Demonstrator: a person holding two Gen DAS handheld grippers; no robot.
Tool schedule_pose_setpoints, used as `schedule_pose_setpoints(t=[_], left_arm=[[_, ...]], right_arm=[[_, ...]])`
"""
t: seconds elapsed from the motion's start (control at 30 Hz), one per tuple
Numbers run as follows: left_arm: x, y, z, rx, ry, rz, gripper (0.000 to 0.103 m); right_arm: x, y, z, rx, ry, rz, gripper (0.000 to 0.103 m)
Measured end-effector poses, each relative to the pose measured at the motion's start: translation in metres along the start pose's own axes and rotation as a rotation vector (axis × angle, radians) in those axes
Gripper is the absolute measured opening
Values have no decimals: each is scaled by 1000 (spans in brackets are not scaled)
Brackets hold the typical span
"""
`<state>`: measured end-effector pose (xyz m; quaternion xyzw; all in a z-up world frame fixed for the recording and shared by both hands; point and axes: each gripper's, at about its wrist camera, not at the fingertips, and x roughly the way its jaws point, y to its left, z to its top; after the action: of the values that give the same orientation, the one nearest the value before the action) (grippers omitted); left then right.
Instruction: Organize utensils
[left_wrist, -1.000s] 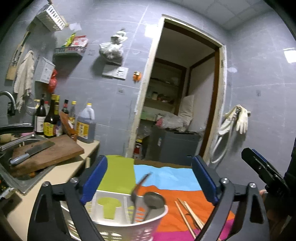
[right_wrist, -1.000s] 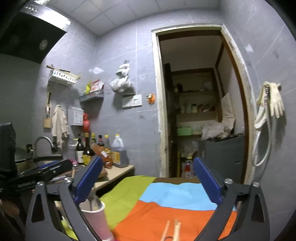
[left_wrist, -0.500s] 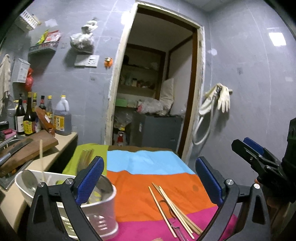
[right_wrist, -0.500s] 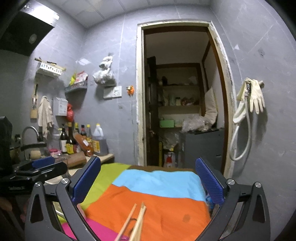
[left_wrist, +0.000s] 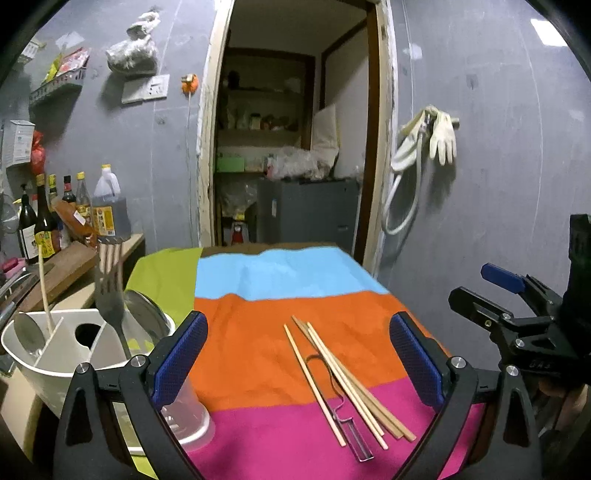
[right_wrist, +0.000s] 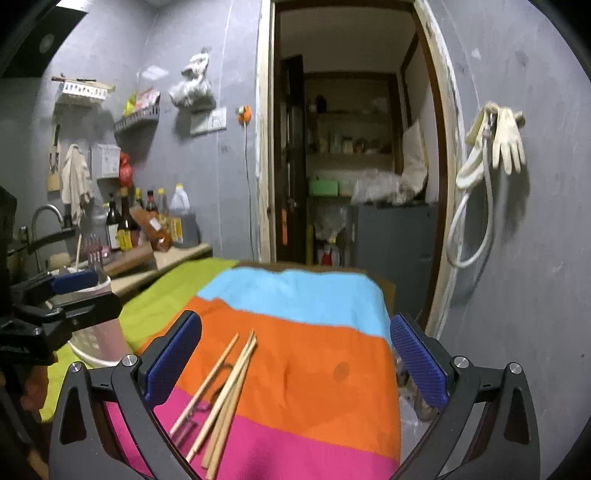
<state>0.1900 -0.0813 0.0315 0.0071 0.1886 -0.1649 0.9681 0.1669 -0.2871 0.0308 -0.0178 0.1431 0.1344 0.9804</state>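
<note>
Several wooden chopsticks (left_wrist: 347, 380) lie on the striped cloth (left_wrist: 258, 332) over a thin metal peeler (left_wrist: 345, 417); they also show in the right wrist view (right_wrist: 221, 391). A white utensil holder (left_wrist: 62, 354) at the left holds a slotted spatula (left_wrist: 110, 291), spoons and one chopstick. My left gripper (left_wrist: 297, 360) is open and empty, above the cloth just left of the chopsticks. My right gripper (right_wrist: 295, 360) is open and empty, to the right of the chopsticks.
A clear plastic cup (left_wrist: 184, 417) stands by the holder. Bottles (left_wrist: 107, 206) and a cutting board (left_wrist: 62, 269) sit on the counter at the left. A doorway (left_wrist: 291, 147) opens behind the table. The right gripper shows in the left wrist view (left_wrist: 517, 317).
Both grippers have swung right and tilted down; the chopsticks and peeler are now central in the left view, and the holder has moved to its left edge. Both stay open.
</note>
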Motion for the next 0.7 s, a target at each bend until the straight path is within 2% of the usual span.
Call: schedule_pose_setpoints(t=[0.1, 0.2, 0.37, 0.4, 0.57, 0.7], left_arm=[[7, -4, -5, 10, 31, -3, 95], [16, -5, -8, 12, 70, -10, 89], [39, -5, -17, 12, 170, -19, 65], [44, -5, -19, 11, 193, -25, 63], [71, -3, -27, 10, 309, -27, 46], [92, 3, -36, -3, 399, -39, 36]], right_arm=[[7, -4, -4, 17, 56, 12, 103], [14, -7, -9, 25, 103, 23, 102], [26, -9, -19, 34, 191, 44, 96], [30, -9, -21, 36, 215, 52, 95], [46, -10, -32, 56, 309, 81, 78], [58, -5, -37, 58, 372, 107, 66]])
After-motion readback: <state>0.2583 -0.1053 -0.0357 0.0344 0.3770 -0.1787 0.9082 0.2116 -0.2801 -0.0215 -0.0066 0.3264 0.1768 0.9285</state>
